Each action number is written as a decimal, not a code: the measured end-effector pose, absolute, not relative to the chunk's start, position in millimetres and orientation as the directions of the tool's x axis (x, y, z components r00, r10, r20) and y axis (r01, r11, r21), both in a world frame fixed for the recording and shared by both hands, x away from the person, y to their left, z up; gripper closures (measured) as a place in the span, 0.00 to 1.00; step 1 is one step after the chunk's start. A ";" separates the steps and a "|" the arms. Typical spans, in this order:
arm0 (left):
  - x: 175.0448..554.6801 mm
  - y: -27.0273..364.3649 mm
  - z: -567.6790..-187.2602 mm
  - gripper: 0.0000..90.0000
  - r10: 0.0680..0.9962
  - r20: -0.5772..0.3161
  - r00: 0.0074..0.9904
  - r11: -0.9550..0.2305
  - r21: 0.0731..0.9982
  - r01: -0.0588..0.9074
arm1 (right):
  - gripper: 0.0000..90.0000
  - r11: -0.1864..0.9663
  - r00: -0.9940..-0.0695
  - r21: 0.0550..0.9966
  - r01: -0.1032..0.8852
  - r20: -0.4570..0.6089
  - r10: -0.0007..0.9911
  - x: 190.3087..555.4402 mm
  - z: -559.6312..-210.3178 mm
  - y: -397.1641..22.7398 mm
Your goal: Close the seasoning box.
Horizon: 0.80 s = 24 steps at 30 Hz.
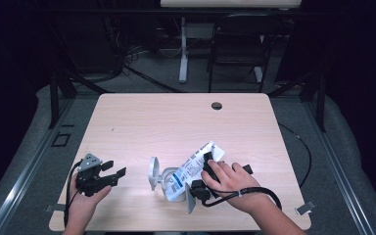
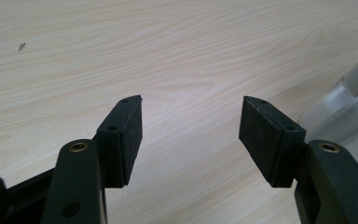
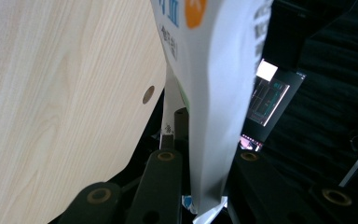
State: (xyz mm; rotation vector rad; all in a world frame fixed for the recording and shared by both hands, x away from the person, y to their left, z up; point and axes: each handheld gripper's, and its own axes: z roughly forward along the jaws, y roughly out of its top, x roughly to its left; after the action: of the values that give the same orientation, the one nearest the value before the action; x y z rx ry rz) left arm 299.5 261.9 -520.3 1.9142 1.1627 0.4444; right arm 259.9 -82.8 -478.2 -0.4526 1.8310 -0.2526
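One of two grippers is engaged: the right gripper [image 1: 206, 172] has its black jaws clamped on the white printed plastic pouch [image 1: 196, 164], and the right gripper view shows the pouch wall [image 3: 214, 93] pinched flat between them. The pouch lies at the front-middle of the pale wood-grain table [image 1: 176, 117], tilted, with its far end pointing away and to the right. Its near end sits in or against a white translucent plastic container [image 1: 169, 182] with a round lid or flap [image 1: 152, 172] standing up at its left; I can't tell which from here.

Progress, by my read: grasp is done; loading the pouch into or pulling it out of the container is left, and the direction is unclear.

Pose: the right hand [image 1: 227, 181] is laid over its gripper with the wrist angled inward, pointing it toward the table's far side. The left gripper [image 1: 108, 175] rests low at the front-left, well apart from the pouch. Its jaws stand wide apart with nothing between the pads [image 2: 129, 135], and the container's edge [image 2: 349, 107] is just off to one side. The left hand [image 1: 85, 193] holds it aimed right, toward the container.
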 end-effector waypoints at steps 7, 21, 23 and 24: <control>299.3 261.6 -520.3 0.44 0.853 -0.115 0.508 -0.226 0.797 0.560 | 0.95 0.903 -0.249 -0.383 -0.194 -0.871 -0.423 260.1 -480.4 -83.1; 299.4 261.6 -520.5 0.44 0.853 -0.116 0.509 -0.226 0.797 0.560 | 0.97 0.901 -0.235 -0.396 -0.176 -0.872 -0.429 259.1 -480.7 -82.7; 299.5 261.6 -520.5 0.44 0.853 -0.116 0.509 -0.226 0.797 0.561 | 0.97 0.900 -0.231 -0.399 -0.177 -0.872 -0.432 259.1 -480.1 -82.7; 299.5 261.6 -520.7 0.44 0.853 -0.116 0.508 -0.226 0.797 0.560 | 0.97 0.899 -0.229 -0.401 -0.177 -0.872 -0.434 259.1 -480.1 -82.7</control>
State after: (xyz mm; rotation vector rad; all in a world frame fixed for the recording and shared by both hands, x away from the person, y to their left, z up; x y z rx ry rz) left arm 299.5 261.6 -520.7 1.9159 1.1641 0.4429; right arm 259.1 -82.7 -480.1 -0.4581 1.8074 -0.2536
